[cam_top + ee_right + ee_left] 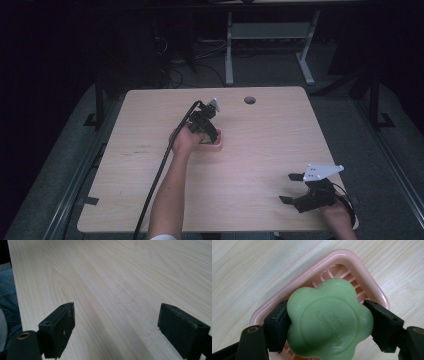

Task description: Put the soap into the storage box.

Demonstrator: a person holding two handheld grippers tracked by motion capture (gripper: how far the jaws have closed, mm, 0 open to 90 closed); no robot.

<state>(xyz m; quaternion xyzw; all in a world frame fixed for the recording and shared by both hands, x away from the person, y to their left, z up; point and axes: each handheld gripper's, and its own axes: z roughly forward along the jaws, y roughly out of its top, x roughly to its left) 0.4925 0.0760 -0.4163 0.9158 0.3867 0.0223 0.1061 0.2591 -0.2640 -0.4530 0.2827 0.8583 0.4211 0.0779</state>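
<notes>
Left gripper [329, 327]: jaws pressed against opposite sides of a green flower-shaped soap [329, 322], holding it directly above a pink slatted soap dish [312, 272]. Whether the soap's underside touches the dish slats cannot be told from the left gripper view. Raised lettering on the soap's top face, too blurred to read.

Soap dish: square with rounded corners, standing on the table [260, 145] beneath and just beyond the left gripper's jaws. In the high view it sits near the table's middle, partly covered by the left hand [186, 140].

Right gripper [295, 189]: jaws set wide apart, nothing between them, held low over bare wood at the near right corner, well apart from the left gripper. Blue denim shows at the left edge of the right gripper view.

Surface: pale wood-grain tabletop, rounded corners, a round cable hole [249, 100] beyond the left gripper near the far edge, faint scuffs to its left.

Room: dim; grey carpet, a white desk frame [270, 40] and loose cables past the far edge.
</notes>
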